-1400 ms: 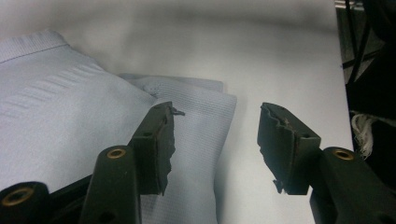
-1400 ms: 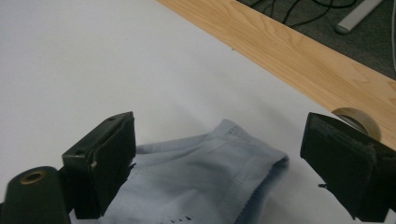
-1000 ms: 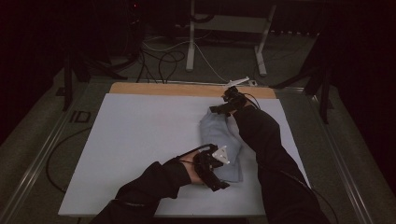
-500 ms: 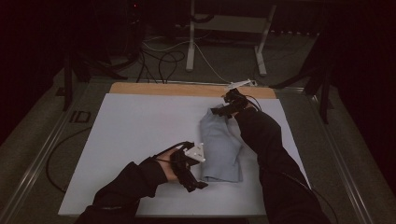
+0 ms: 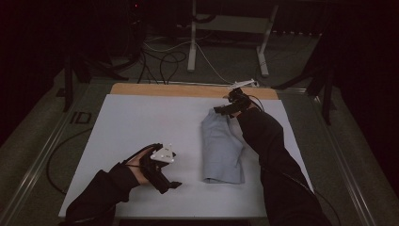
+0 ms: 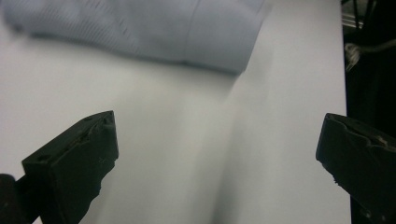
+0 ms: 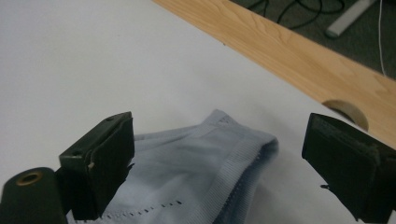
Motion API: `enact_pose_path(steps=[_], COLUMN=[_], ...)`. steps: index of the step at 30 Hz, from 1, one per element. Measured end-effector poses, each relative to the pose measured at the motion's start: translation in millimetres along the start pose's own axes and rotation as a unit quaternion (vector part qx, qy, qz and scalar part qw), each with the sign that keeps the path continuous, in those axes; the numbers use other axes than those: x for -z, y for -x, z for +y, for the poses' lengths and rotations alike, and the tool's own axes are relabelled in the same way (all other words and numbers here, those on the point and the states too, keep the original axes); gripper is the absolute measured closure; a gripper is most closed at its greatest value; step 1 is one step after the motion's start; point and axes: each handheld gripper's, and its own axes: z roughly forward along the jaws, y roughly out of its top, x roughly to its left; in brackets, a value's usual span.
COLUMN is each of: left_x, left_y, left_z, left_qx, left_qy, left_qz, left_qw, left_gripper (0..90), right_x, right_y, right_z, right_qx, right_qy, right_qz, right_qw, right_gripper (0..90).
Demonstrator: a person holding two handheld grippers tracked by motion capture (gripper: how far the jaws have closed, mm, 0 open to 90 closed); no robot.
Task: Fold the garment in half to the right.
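The left claw (image 5: 175, 184) has slid left off the folded cloth (image 5: 221, 146), jaws just spread apart; right claw (image 5: 225, 109) likewise apart.

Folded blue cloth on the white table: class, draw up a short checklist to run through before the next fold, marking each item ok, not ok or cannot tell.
1. Left gripper clear of the blue cloth, jaws wide apart with nothing between them: ok.
2. Right gripper open above the cloth's far end: ok.
3. Cloth lies fully on the white table, no part over an edge: ok.
4. Cloth's layers line up evenly: cannot tell.
5. Either gripper gripping the cloth for the fold: not ok.
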Motion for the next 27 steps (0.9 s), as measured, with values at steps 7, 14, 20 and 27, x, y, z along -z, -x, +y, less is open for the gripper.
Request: enact_pose_path(steps=[7, 14, 20, 27], left_x=[15.8, 25.3, 29.9, 33.7], left_y=[-4.5, -6.2, -4.4, -2.3], left_z=[-35.3, -63.9, -77.6, -87.8], left_qx=[0.040, 0.076, 0.091, 0.100], left_qy=[0.002, 0.014, 0.020, 0.025], left_qz=[0.023, 0.045, 0.051, 0.053], left_qw=[0.9989, 0.9960, 0.9943, 0.9933], left_gripper=[0.3, 0.3, 0.3, 0.3], right_x=[-7.7, -17.7, -24.1, -24.8], right_y=[6.6, 11.2, 12.9, 4.7], right_z=[-5.9, -17.6, -28.3, -29.2], right_qx=[-0.020, -0.034, -0.037, -0.005], right_qy=[-0.014, -0.041, -0.070, -0.088], right_qz=[-0.003, 0.006, 0.016, 0.012], right_qw=[0.9997, 0.9986, 0.9967, 0.9960], right_gripper=[10.8, 14.6, 19.1, 76.4])
